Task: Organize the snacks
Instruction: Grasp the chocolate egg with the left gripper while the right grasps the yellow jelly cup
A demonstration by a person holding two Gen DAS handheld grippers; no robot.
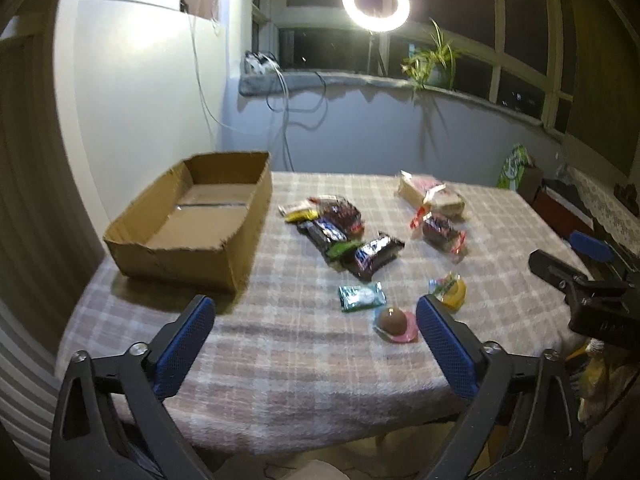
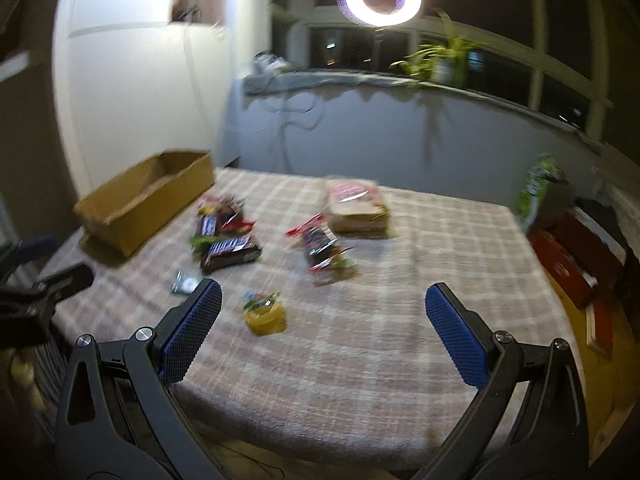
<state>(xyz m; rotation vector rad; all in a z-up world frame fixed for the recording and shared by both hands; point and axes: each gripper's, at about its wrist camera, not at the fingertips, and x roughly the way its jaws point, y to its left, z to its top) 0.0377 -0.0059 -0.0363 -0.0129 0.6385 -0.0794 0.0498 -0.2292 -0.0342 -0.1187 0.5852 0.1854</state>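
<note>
Both the left tool [image 1: 316,316] and right tool [image 2: 324,304] hang apart and empty; slippery snack wrappers [image 1: 374,256] ahead could squirt out, missing the cardboard box [image 1: 192,224].

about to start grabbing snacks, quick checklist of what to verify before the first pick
1. Left gripper open, holding nothing: ok.
2. Right gripper open, holding nothing: ok.
3. Cardboard box upright with room inside: ok; its floor looks bare.
4. Nearest snacks separated for a clean grasp: ok; the green packet and yellow jelly cup lie apart.
5. Chocolate bar pile separable: not ok, wrappers overlap.
6. Right view sharp enough to aim: not ok, blurred.
</note>
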